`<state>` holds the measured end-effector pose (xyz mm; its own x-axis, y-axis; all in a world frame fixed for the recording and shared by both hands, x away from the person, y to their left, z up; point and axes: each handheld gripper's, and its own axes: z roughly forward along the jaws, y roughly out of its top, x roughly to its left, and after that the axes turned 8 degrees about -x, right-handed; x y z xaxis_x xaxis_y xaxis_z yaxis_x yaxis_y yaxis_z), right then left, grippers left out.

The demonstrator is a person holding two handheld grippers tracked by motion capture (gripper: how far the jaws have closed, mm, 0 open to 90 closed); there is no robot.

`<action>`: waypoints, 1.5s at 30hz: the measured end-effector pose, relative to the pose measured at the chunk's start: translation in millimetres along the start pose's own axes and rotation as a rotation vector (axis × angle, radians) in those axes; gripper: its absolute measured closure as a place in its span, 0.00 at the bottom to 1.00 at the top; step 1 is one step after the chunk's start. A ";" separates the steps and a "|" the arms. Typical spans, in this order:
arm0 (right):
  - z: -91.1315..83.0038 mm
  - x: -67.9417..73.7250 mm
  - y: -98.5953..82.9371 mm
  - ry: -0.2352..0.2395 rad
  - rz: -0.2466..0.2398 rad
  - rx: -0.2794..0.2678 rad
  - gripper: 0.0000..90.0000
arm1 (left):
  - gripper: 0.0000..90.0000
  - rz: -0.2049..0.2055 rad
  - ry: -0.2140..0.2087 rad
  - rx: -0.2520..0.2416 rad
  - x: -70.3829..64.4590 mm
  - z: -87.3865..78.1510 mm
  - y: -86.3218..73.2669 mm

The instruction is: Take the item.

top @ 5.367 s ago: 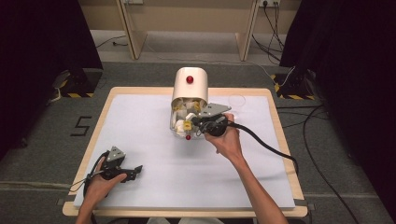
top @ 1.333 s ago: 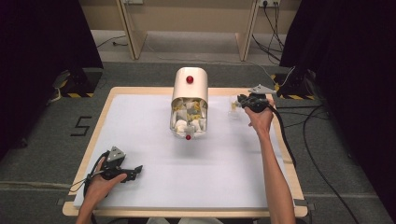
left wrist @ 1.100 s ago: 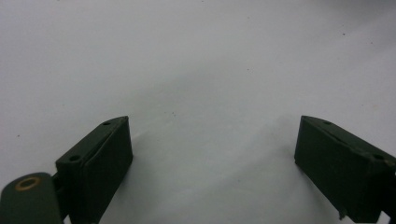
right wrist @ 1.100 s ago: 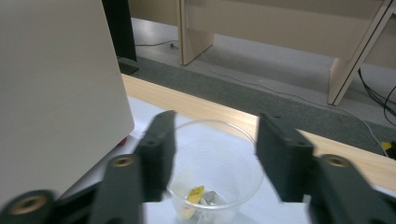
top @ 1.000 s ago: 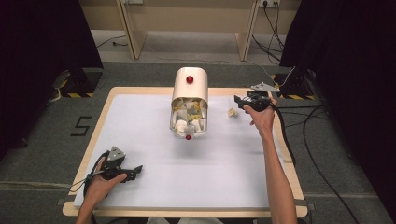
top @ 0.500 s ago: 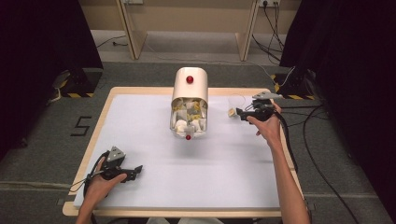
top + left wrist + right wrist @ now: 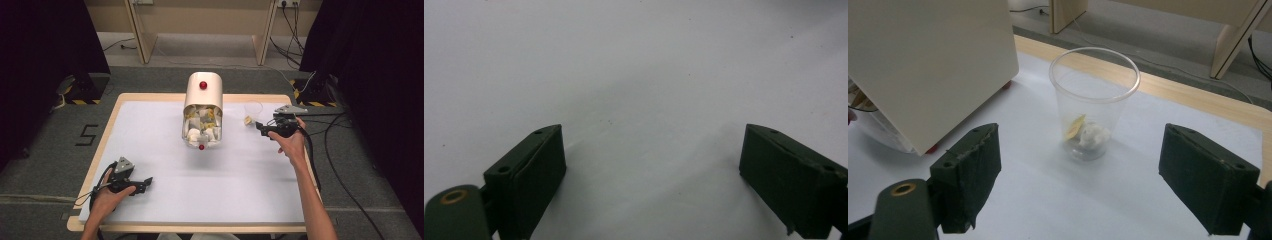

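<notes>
A cream dispenser box (image 7: 202, 95) with a red knob lies in the middle of the white table, and its clear front end (image 7: 201, 131) is packed with white and yellow pieces. To its right stands a clear plastic cup (image 7: 253, 108) (image 7: 1094, 95) holding a white and yellow piece (image 7: 1089, 135). My right gripper (image 7: 261, 128) (image 7: 1083, 185) hovers just short of the cup, open, with nothing between its jaws. My left gripper (image 7: 146, 182) (image 7: 651, 175) rests open on the near left of the table, holding nothing.
The box's cream side (image 7: 928, 60) stands close on the left in the right gripper view. A wooden table rim (image 7: 295, 112) runs behind and to the right of the cup. Cables (image 7: 330, 150) trail off the right edge. Wooden frame legs (image 7: 142, 30) stand beyond the table.
My right gripper went from the box's front end to the cup at the back right, let a piece go into it, then drew back a little. The left gripper stayed put.
</notes>
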<state>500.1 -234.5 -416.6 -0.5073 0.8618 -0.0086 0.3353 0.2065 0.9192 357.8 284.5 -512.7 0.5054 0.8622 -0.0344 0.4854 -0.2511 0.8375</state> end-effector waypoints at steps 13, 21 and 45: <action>-11.2 18.0 -11.7 0.004 -0.031 0.003 0.19 | 0.12 0.001 0.000 0.000 0.0 0.0 0.0; -11.5 26.5 -23.0 0.018 -0.051 0.032 0.20 | 0.12 0.000 0.000 0.000 0.0 0.0 0.0; -34.4 61.5 -51.3 0.076 -0.101 0.064 0.22 | 0.12 0.001 0.001 0.000 -0.1 -0.1 0.0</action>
<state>424.5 -208.1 -450.7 -0.5993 0.7977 -0.0679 0.3277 0.3218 0.8883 357.7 284.5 -512.7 0.5055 0.8622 -0.0334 0.4851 -0.2519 0.8374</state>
